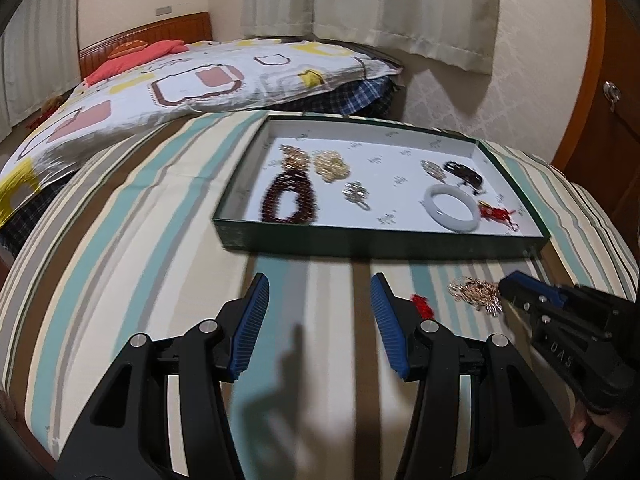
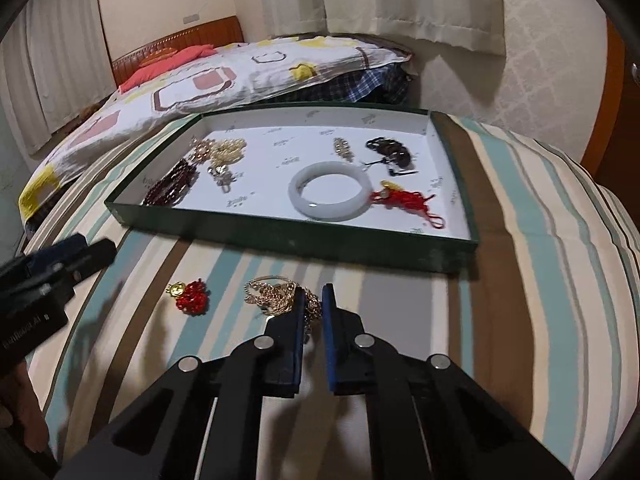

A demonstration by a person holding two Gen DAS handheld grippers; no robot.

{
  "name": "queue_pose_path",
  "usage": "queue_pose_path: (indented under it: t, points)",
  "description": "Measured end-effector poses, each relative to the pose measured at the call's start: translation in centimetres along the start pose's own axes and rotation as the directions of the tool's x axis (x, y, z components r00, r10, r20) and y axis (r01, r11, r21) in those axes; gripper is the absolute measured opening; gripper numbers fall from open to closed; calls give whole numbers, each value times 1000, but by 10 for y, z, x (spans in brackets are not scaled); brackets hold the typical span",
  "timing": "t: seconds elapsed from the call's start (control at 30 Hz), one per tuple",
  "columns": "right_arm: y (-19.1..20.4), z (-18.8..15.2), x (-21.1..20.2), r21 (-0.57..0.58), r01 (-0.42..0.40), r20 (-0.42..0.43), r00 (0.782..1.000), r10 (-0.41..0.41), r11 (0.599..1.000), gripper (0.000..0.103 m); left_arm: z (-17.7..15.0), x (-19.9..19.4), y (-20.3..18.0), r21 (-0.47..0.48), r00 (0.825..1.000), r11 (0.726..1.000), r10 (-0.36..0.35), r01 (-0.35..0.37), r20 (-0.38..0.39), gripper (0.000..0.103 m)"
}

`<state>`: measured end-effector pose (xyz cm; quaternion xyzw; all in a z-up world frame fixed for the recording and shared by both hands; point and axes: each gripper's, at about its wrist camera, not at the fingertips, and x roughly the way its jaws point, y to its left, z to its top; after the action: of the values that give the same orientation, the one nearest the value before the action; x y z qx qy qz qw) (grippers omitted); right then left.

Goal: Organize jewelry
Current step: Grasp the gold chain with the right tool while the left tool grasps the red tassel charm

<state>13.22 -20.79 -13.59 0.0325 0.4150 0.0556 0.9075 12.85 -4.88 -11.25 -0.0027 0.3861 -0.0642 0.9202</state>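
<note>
Already most pieces lay in the green tray on the bed, while the right gripper pinched the gold chain, the left gripper gaped empty, and a red charm waited outside.

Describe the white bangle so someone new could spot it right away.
Find the green tray on the striped bedspread. In its right half lies the white bangle, beside a red knotted charm. It is the only smooth, solid pale ring among beads and chains.
</note>
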Motion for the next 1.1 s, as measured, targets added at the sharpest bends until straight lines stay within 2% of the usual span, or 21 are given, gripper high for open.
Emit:
queue_pose_path:
  t: [0.23, 0.47, 0.7, 0.8, 0.87, 1.03, 1.1]
  points:
    - [-13, 1, -6, 27, -2, 20, 1000, 2, 1000, 9, -5, 6, -24, 48, 999, 998, -34, 35, -23, 51]
    - [-17, -4, 0, 50, -21, 5, 1000, 21, 999, 9, -10, 23, -46, 103, 996, 992, -62, 68, -64, 51]
    - [-17, -5, 4, 57, -41, 0, 999, 41, 998, 11, -13, 40, -43, 90, 990, 993, -71, 82, -121, 49]
    - [-15, -4, 6, 54, -44, -11, 999, 44, 998, 30, -12, 40, -39, 87, 990, 992, -78, 89, -121, 36]
    - [-11, -3, 6, 42, -42, -11, 999, 42, 998, 46, -12, 41, -39, 94, 989, 991, -83, 94, -120, 28]
    - [-1, -1, 14, 15, -39, -40, 998, 40, 999, 49, -12, 41, -35, 91, 988, 990, -93, 104, -121, 17]
    - [1, -1, 16, 4, -32, -49, 998, 32, 999, 49, -11, 41, -34, 89, 988, 990, -96, 108, -121, 16]
